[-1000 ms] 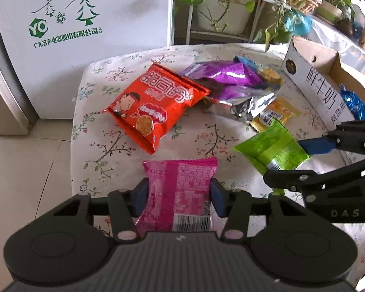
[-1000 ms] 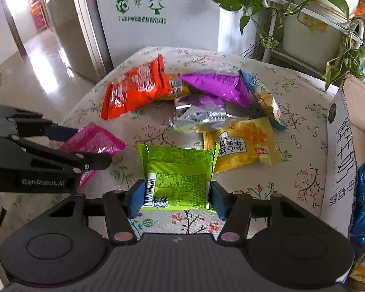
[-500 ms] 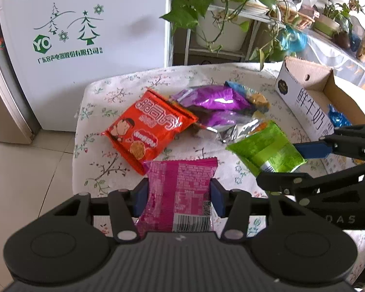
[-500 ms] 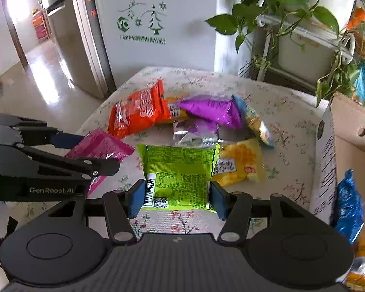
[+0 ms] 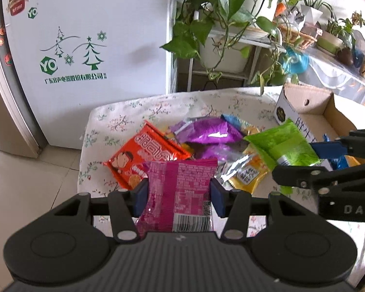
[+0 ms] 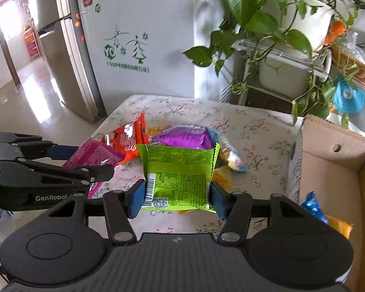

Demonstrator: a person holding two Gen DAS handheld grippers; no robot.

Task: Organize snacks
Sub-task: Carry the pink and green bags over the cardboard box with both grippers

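My left gripper (image 5: 178, 198) is shut on a pink snack packet (image 5: 180, 189), held above the table. My right gripper (image 6: 176, 198) is shut on a green snack packet (image 6: 178, 175), also held in the air. The green packet (image 5: 283, 146) and the right gripper show at the right of the left wrist view; the pink packet (image 6: 95, 154) shows at the left of the right wrist view. An orange packet (image 5: 143, 158), a purple packet (image 5: 205, 133), a yellow packet (image 5: 249, 175) and others lie on the floral tablecloth (image 5: 114, 126). An open cardboard box (image 6: 333, 170) stands at the right.
The box holds a blue packet (image 6: 312, 206) and an orange-yellow one (image 6: 340, 226). A white fridge (image 5: 85, 36) stands behind the table. Potted plants on a white rack (image 5: 231, 36) are at the back right. The table's left edge drops to tiled floor (image 5: 24, 194).
Both grippers have lifted with their packets, the pink and the green one; the table and the remaining snacks now look farther away and lower in both views.
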